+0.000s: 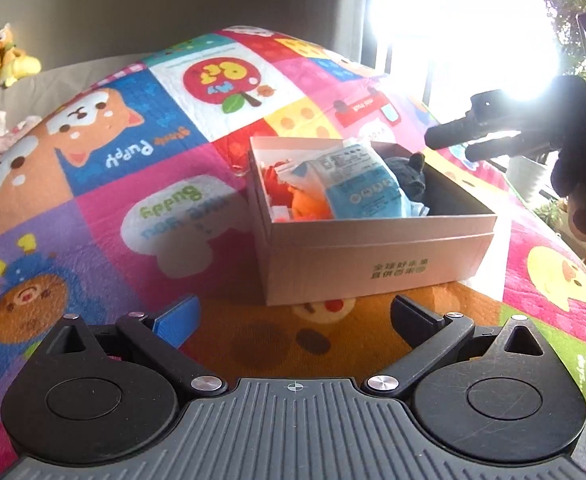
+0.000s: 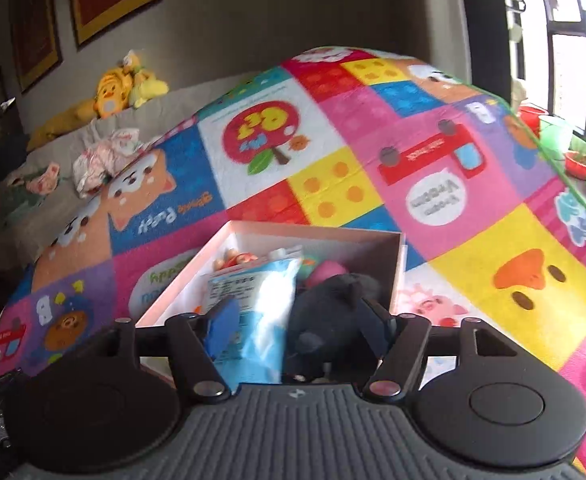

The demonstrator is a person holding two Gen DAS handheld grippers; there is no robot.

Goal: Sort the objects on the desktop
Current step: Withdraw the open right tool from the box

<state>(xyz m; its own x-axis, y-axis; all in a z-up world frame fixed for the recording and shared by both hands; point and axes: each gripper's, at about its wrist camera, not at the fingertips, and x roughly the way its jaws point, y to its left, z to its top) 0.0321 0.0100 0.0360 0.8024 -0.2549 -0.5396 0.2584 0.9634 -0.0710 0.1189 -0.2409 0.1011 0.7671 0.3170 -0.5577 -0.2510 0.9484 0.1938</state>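
Note:
An open white cardboard box (image 1: 373,248) (image 2: 313,226) stands on a colourful cartoon mat (image 1: 153,208). In it lie a blue-and-white packet (image 1: 357,184) (image 2: 269,300), an orange toy (image 1: 309,204) (image 2: 237,258) and a dark plush toy (image 1: 409,176) (image 2: 333,312). My left gripper (image 1: 293,320) is open just in front of the box, with nothing between its fingers. My right gripper (image 2: 299,330) (image 1: 449,146) hovers over the box's right end, open. The dark plush and the packet lie below its fingers, and the pads do not press on either.
Yellow plush toys (image 2: 121,88) and crumpled cloth (image 2: 101,160) lie on a grey sofa at the back left. Green and red bowls (image 2: 553,132) stand by the bright window on the right. The mat's right edge (image 2: 565,184) drops off there.

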